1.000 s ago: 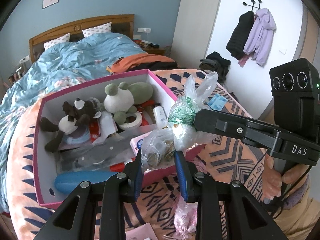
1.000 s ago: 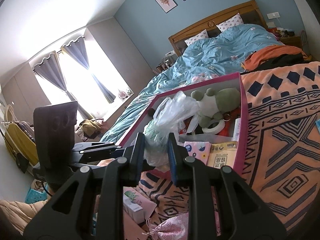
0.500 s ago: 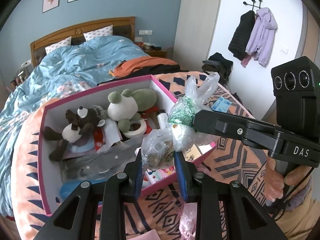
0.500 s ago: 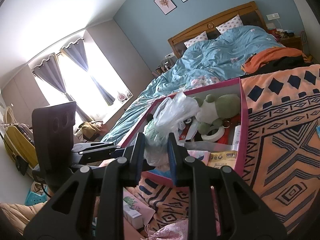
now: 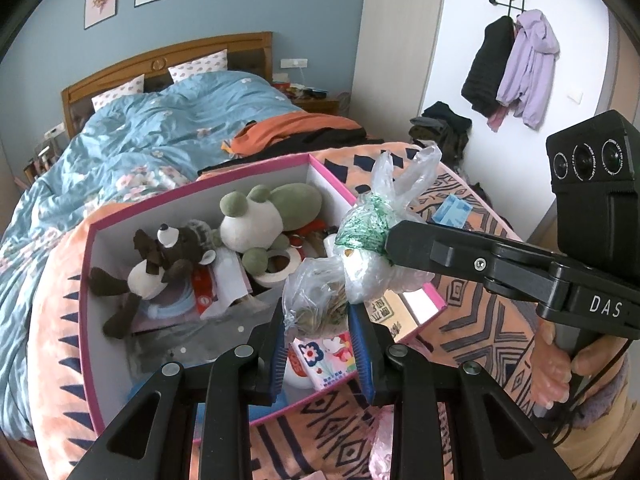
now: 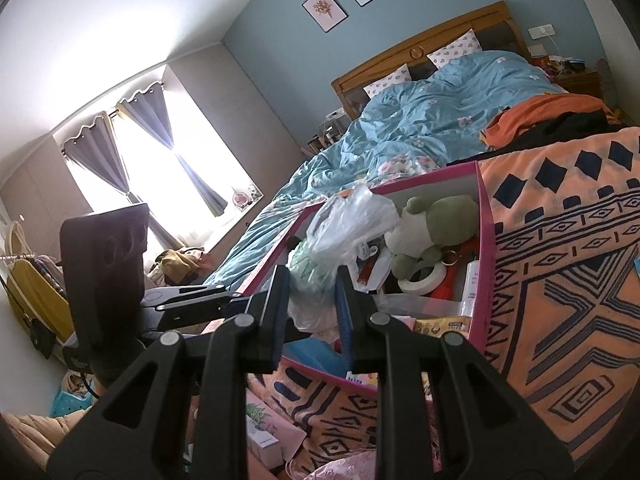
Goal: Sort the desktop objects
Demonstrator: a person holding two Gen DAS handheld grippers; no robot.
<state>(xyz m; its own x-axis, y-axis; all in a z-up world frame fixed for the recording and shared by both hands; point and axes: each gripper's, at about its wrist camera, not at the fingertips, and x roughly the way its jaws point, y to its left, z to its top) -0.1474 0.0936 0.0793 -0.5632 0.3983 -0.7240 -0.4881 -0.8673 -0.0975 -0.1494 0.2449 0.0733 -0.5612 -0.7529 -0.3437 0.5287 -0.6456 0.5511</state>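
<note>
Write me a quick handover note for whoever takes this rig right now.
Left gripper: shut on the lower end of the clear plastic bag.
Right gripper: shut on the bag's upper, knotted end.
The bag hangs over the pink box, not yet dropped in.
Done: frog plush, dog plush and tape roll lie in the box.
Left: release the bag into the box; the blue packet is on the blanket.

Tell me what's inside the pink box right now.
In the pink box: a green frog plush, a brown-and-white plush dog, a tape roll, a floral packet and small packets. The held plastic bag hides whatever lies beneath it.
</note>
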